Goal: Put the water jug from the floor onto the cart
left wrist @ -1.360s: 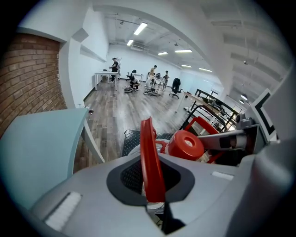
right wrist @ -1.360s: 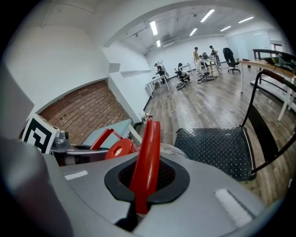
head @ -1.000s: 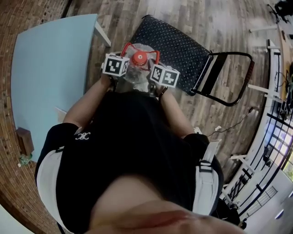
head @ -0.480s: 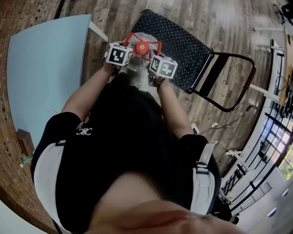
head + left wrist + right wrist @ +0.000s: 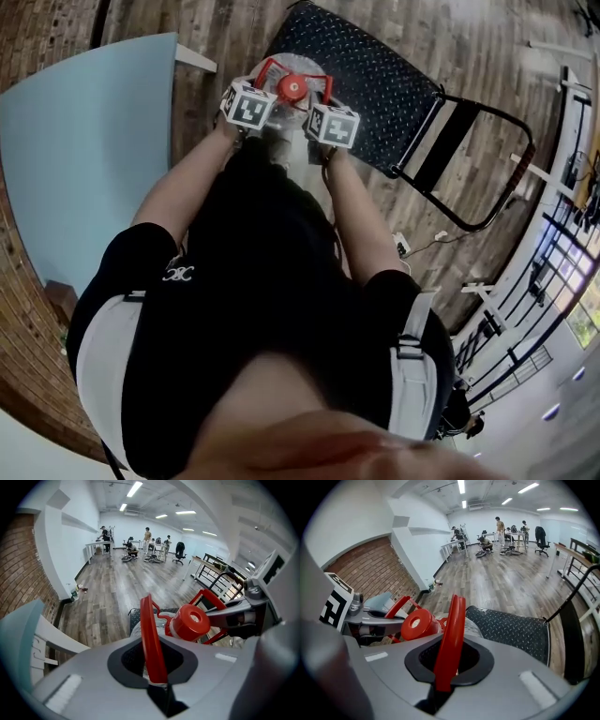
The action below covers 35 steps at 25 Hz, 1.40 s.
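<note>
The clear water jug with a red cap (image 5: 292, 88) hangs by its two red carry handles over the near edge of the black diamond-plate cart deck (image 5: 375, 84). My left gripper (image 5: 263, 86) is shut on the left red handle (image 5: 151, 644), which stands upright between its jaws. The right gripper (image 5: 319, 92) is shut on the right red handle (image 5: 450, 644). The cap (image 5: 190, 620) (image 5: 417, 623) shows between the two grippers. In the head view the grippers' marker cubes and my arms hide the jug's body.
The cart's folded black handle (image 5: 487, 169) lies on the wooden floor to the right of the deck (image 5: 511, 630). A light blue table (image 5: 84, 141) stands at the left by the brick wall. Railings and cables run along the right. People work far across the room.
Both grippers and the jug have moved away from my body and lower, from the cart's near edge to over its deck. Both grips on the handles look the same.
</note>
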Tool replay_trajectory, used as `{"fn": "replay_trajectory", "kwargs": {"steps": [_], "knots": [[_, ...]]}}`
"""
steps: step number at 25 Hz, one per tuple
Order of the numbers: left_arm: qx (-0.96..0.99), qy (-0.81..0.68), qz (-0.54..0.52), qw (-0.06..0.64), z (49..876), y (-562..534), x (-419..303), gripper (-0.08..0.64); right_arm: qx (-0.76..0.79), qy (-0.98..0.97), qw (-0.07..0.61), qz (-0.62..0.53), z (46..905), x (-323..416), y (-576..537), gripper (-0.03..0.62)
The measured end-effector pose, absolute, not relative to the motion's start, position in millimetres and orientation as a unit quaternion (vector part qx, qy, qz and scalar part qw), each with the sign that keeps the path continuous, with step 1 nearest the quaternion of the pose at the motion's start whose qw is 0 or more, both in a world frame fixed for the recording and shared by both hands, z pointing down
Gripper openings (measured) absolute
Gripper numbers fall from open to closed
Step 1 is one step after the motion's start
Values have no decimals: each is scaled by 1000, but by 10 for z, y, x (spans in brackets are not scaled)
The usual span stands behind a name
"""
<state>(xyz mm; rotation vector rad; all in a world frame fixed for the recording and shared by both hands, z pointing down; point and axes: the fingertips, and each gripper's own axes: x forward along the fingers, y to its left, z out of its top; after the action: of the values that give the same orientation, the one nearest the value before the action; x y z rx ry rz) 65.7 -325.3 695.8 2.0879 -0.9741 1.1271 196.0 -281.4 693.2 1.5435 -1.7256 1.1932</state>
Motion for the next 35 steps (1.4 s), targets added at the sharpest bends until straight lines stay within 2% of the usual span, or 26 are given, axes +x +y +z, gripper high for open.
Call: {"fn": "replay_trajectory", "kwargs": {"steps": [10,21,26,29,35], "knots": [[784,-360,416,287,7272,-3443,537,45,573,-641,275,431,7227,1857,-3041,38],[771,-349,438,302,7594,-3500,460,82,586,-621,328,404,7484,1945,-3191,17],[767,-334,442,323,7644,-3493,522,168,584,-608,332,423,7534,2049,-3168,21],[768,-323,451,321,7648,-3435,585,210,577,-608,321,440,7551,2080,-3097,110],[774,-346,439,297,7474,-3432,550,212,598,-615,302,415,7364,2199,-3040,183]]}}
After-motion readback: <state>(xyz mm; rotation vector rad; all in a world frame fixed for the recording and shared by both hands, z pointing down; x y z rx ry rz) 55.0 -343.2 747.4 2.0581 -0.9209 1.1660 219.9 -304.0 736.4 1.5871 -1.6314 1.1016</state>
